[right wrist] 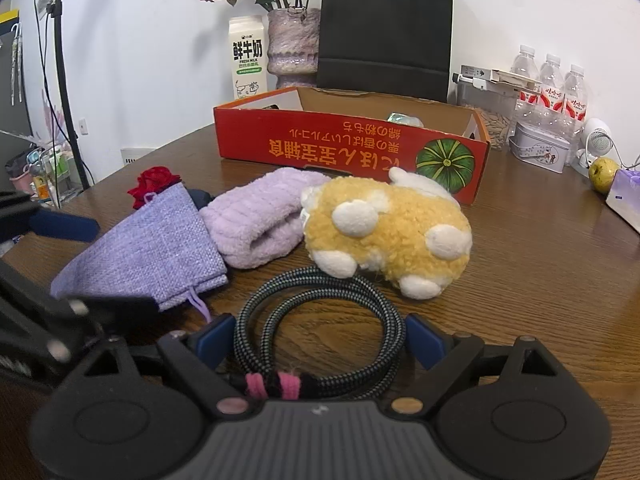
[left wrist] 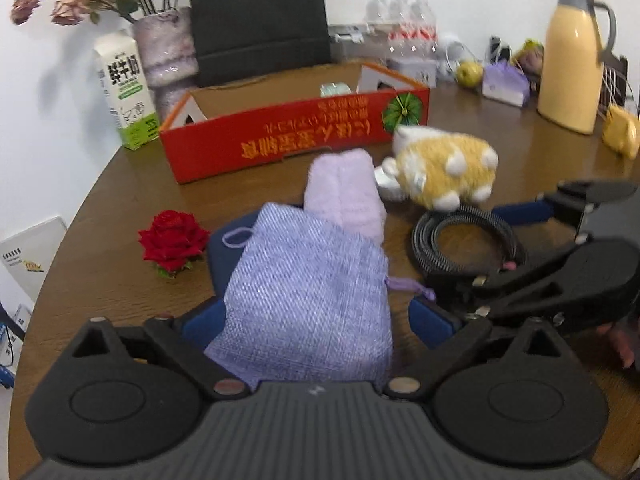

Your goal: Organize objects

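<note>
1. Lilac woven pouch [left wrist: 304, 296] lying on the wooden table [left wrist: 120, 208], spread between the blue pads of the left gripper [left wrist: 316, 320]; jaws wide apart, one pad either side of the pouch, not pressing it.
2. Drawstring loops showing at the pouch's far corner and near right edge.
3. Just beyond the pouch, touching it: a folded pale purple fuzzy cloth [right wrist: 260, 220].
4. Beside that cloth, a yellow-and-white plush toy [right wrist: 388, 232] lying on its side, close in front of the red cardboard box [right wrist: 352, 148].
5. Coiled braided black cable [right wrist: 320, 320] flat on the table between the open pads of the right gripper [right wrist: 320, 340]; jaws apart, pink tie on the coil nearest the camera.
6. Red fabric rose [left wrist: 172, 240] left of the pouch, apart from it.
7. Behind the box: milk carton [right wrist: 247, 63], vase of dried flowers [right wrist: 292, 44], black paper bag [right wrist: 384, 32].
8. Yellow thermos jug [left wrist: 572, 60] far right in the left wrist view.
</note>
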Demonstrator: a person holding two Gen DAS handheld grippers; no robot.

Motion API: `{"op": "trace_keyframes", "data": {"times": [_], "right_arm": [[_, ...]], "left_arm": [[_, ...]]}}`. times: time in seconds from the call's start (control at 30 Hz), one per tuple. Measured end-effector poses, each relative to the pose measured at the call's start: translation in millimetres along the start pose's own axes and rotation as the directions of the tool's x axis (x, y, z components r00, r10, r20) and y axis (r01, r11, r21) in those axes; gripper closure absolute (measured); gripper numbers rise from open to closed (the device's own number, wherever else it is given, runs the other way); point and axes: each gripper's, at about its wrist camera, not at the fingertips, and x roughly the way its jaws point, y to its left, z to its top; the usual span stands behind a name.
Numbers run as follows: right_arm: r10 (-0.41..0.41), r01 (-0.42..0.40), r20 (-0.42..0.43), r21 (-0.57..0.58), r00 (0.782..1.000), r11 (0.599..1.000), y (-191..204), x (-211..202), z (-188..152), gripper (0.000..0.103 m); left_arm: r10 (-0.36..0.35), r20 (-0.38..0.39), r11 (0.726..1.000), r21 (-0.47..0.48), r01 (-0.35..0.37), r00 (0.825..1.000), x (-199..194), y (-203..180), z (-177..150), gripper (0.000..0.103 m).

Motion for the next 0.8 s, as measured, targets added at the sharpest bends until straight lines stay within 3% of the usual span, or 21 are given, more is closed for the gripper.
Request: {"op": "trace_keyframes", "data": {"times": [0.1, 0.17, 0.37, 0.57, 0.63, 0.73, 0.8], "right_arm": [[0.002, -0.002, 0.0, 0.0, 1.0, 1.0, 0, 0, 0, 0.012], [0.003, -0.003, -0.001, 0.0, 1.0, 1.0, 0, 0, 0, 0.011], [0.003, -0.003, -0.001, 0.0, 1.0, 1.0, 0, 0, 0, 0.011], [0.002, -0.002, -0.001, 0.0, 1.0, 1.0, 0, 0, 0, 0.011], [0.002, -0.002, -0.001, 0.0, 1.0, 1.0, 0, 0, 0, 0.011], [0.002, -0.002, -0.001, 0.001, 1.0, 1.0, 0, 0, 0, 0.011], [0.002, -0.002, -0.001, 0.001, 1.0, 1.0, 0, 0, 0, 0.011]], "left_arm": [[0.014, -0.011, 1.0, -0.006, -0.014, 1.0, 4, 4, -6, 0.009], [0.021, 0.008, 1.0, -0.023, -0.021, 1.0, -1, 8, -8, 0.021], [0.007, 0.032, 0.999, -0.049, -0.006, 0.999, -15, 13, -11, 0.028], [-0.026, 0.04, 0.996, -0.089, 0.03, 0.999, -25, 19, -15, 0.022], [-0.036, 0.044, 0.994, -0.099, 0.04, 0.998, -27, 19, -16, 0.026], [-0.041, 0.048, 0.993, -0.109, 0.046, 0.998, -30, 20, -15, 0.04], [-0.043, 0.05, 0.991, -0.126, 0.049, 0.998, -30, 21, -16, 0.039]]}}
